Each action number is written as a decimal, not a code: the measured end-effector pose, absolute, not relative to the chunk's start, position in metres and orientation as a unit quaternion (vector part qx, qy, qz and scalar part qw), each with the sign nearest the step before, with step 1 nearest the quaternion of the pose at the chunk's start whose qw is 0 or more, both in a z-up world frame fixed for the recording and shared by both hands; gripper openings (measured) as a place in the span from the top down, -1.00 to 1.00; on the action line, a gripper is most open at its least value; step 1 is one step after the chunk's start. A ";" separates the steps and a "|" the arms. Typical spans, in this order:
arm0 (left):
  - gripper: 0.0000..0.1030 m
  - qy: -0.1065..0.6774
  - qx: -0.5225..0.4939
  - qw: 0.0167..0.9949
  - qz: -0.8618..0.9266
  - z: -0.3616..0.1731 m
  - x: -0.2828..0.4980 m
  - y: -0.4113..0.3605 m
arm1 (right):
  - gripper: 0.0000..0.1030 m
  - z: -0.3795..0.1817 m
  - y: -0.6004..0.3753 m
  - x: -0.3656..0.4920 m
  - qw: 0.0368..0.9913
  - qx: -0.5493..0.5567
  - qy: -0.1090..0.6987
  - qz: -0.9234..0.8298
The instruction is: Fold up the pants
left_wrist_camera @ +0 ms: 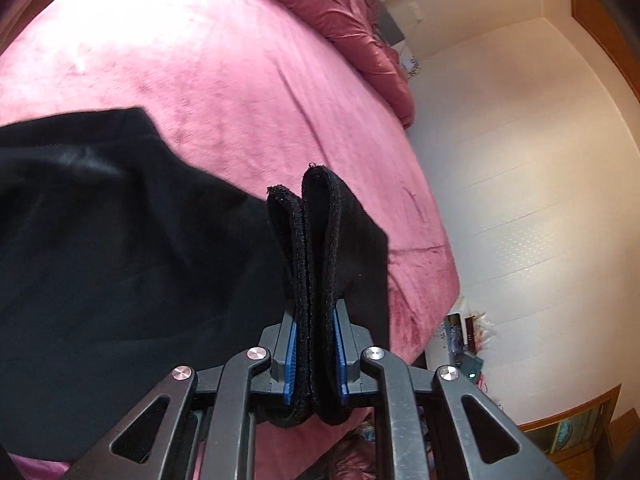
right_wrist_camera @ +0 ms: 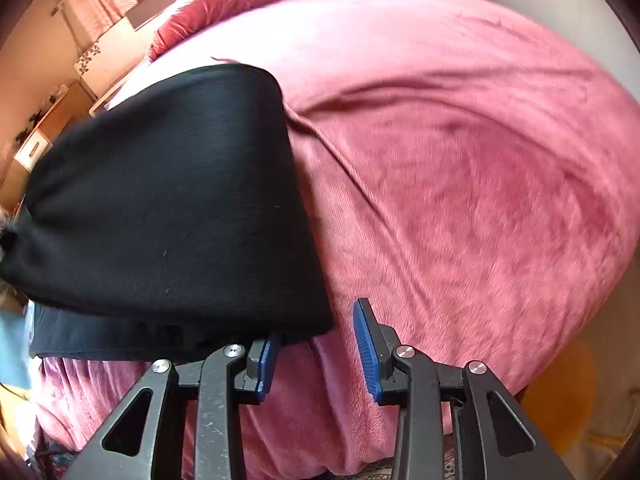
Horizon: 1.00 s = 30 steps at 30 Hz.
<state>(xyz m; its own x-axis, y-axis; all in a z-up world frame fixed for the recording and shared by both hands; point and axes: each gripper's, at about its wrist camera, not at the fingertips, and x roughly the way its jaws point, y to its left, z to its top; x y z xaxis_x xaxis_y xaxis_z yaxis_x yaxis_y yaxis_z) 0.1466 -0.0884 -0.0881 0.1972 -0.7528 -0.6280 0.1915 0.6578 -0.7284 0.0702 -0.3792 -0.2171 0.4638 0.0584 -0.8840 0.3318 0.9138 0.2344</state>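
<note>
On the pink bed [left_wrist_camera: 240, 92] lie the black pants [left_wrist_camera: 120, 260], hems doubled. My left gripper [left_wrist_camera: 314, 352] pinches both hems to carry the fold. My right gripper [right_wrist_camera: 316, 354] sits spread, empty, beside the pants' edge, likely lining up a grab.

Black pants [right_wrist_camera: 172, 200] are crowding the right gripper's [right_wrist_camera: 316, 354] left finger [right_wrist_camera: 264, 364]. Bare pink bedspread [right_wrist_camera: 460, 184] is lying open ahead of and right of its fingers. Doubled hems are filling the left gripper [left_wrist_camera: 316, 344].

Black pants [right_wrist_camera: 168, 200]; pink bedspread [right_wrist_camera: 460, 180]; blue pads [right_wrist_camera: 366, 344].
</note>
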 end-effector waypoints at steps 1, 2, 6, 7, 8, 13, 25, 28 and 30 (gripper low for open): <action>0.71 0.556 -0.249 0.730 -0.309 -0.099 0.146 -0.088 | 0.31 -0.220 -0.378 0.071 0.834 0.189 0.511 -0.081; 0.71 0.567 -0.244 0.728 -0.297 -0.107 0.145 -0.084 | 0.31 -0.221 -0.377 0.072 0.835 0.183 0.512 -0.080; 0.71 0.595 -0.226 0.724 -0.265 -0.142 0.137 -0.081 | 0.20 -0.226 -0.366 0.076 0.832 0.163 0.526 -0.069; 0.71 0.590 -0.230 0.726 -0.267 -0.143 0.135 -0.080 | 0.11 -0.225 -0.364 0.076 0.828 0.149 0.537 -0.064; 0.71 0.585 -0.229 0.731 -0.268 -0.142 0.136 -0.080 | 0.11 -0.225 -0.363 0.076 0.825 0.135 0.545 -0.060; 0.70 0.567 -0.188 0.753 -0.274 -0.134 0.131 -0.089 | 0.11 -0.195 -0.375 0.063 0.841 0.091 0.530 -0.060; 0.70 0.513 -0.065 0.821 -0.243 -0.110 0.110 -0.126 | -0.15 -0.178 -0.334 0.187 0.874 0.086 0.476 -0.049; 0.67 0.516 -0.019 0.828 -0.218 -0.119 0.105 -0.142 | -0.29 -0.206 -0.338 0.204 0.848 0.090 0.517 -0.068; 0.66 0.509 -0.008 0.835 -0.210 -0.119 0.100 -0.146 | -0.46 -0.223 -0.350 0.204 0.840 0.134 0.521 -0.071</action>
